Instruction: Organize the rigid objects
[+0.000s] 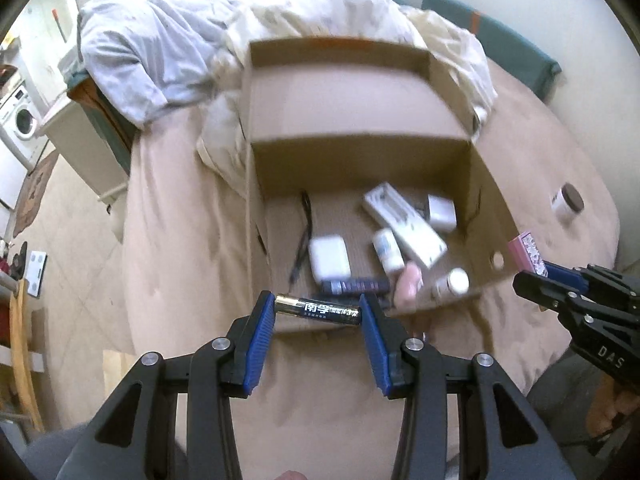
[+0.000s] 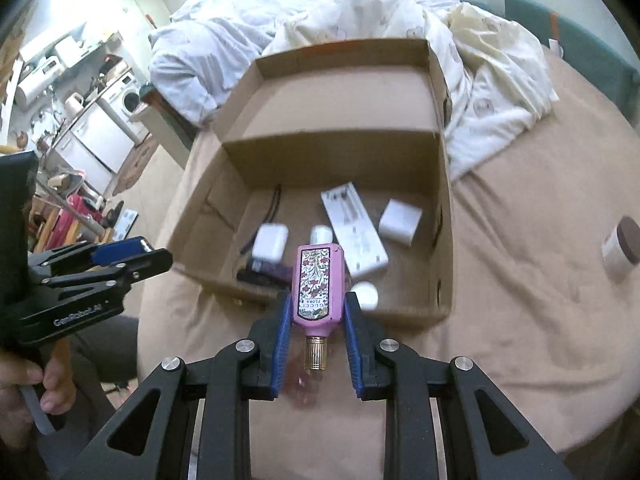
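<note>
Left gripper (image 1: 318, 312) tilted down, clamped on a battery (image 1: 318, 309); right gripper (image 2: 316, 312) likewise, on a pink perfume bottle (image 2: 316, 284).

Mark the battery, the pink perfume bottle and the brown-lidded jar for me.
battery (image 1: 318, 310), left wrist view, label at mid-body
pink perfume bottle (image 2: 316, 286), right wrist view, floral front panel
brown-lidded jar (image 2: 620, 250), right wrist view, white side wall
</note>
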{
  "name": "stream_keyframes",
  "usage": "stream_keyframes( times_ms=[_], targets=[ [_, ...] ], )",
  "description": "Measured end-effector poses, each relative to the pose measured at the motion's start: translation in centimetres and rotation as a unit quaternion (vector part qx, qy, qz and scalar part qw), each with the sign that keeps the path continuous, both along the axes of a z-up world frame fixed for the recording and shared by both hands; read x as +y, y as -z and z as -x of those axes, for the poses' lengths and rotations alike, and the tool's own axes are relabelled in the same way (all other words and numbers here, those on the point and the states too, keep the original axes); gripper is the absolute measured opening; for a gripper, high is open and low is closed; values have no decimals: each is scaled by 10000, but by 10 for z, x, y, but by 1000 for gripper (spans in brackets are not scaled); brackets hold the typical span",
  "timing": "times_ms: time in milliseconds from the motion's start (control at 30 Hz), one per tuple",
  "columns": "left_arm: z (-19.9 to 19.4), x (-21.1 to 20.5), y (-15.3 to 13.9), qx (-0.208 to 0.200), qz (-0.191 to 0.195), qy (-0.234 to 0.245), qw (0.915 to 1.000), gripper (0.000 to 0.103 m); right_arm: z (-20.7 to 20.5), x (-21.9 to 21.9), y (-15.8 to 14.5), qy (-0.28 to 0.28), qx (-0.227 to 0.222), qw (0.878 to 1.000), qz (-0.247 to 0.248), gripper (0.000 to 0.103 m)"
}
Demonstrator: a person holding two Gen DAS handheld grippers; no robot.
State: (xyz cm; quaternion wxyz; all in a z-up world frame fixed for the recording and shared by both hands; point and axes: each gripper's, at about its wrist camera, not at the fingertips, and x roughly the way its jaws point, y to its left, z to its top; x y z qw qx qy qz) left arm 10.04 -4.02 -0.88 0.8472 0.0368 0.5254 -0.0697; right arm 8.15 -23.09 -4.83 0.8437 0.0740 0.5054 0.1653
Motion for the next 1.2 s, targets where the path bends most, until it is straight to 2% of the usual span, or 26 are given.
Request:
stream_keyframes(
  times_ms=[167, 333, 533, 867, 967, 1200],
  targets=[
    [-23, 1, -12, -180, -87, -12, 9998, 40, -27, 2, -9, -10, -160, 9999, 9, 26],
    [-48, -9, -9, -223, -150, 52, 9996, 40, -53, 7, -13, -47, -253, 9996, 135, 26],
    [-69, -28, 21, -54, -326, 200, 9993, 40, -77, 13, 12, 5, -15, 9999, 152, 26],
    [-82, -38, 73, 300, -567, 241, 9977, 40, -88, 19, 55, -17, 483, 9985, 265, 27],
    [-79, -45, 86, 288, -1055, 430, 9931, 40, -87, 24, 63, -64, 576, 9974, 433, 26],
    [-81, -38, 99, 462, -1232, 370, 9906, 40, -91, 29, 77, -115, 808, 9952, 533, 26]
  ],
)
